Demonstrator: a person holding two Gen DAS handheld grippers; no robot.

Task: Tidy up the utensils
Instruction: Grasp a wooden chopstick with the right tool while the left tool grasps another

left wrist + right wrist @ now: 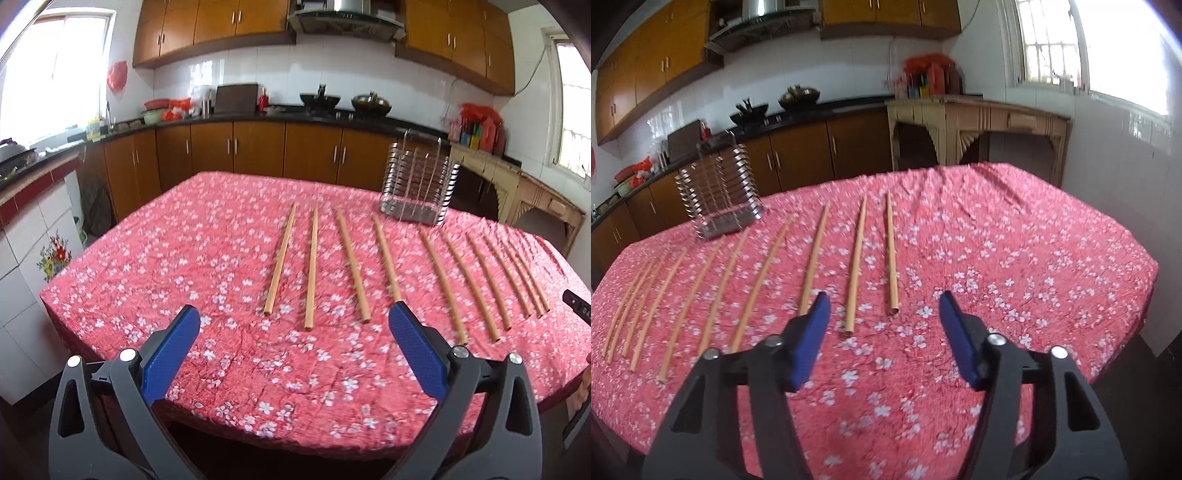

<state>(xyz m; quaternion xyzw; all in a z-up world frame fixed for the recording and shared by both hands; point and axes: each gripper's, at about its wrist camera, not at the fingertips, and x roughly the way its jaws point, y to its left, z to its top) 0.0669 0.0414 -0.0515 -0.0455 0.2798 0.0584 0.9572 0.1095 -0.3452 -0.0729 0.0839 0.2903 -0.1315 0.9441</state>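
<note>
Several wooden chopsticks [352, 267] lie side by side in a row on the pink flowered tablecloth [184, 258]; the right wrist view shows the same chopsticks [855, 266] fanned across the cloth. A slatted metal utensil holder [419, 184] stands behind them, and the holder [718, 192] sits at the far left in the right wrist view. My left gripper [293, 315] hovers open just short of the near ends of the left-hand sticks, nothing between its blue pads [171, 356]. My right gripper [882, 302] is open too, above the near ends of the two rightmost sticks, touching none.
Kitchen counters [258, 114] with woks and bowls run behind the table. A beige wooden side table [979, 122] stands at the right near a bright window. The table's near edge [295, 439] drops off just under my left gripper. A dark part of the other tool [578, 304] shows at the right edge.
</note>
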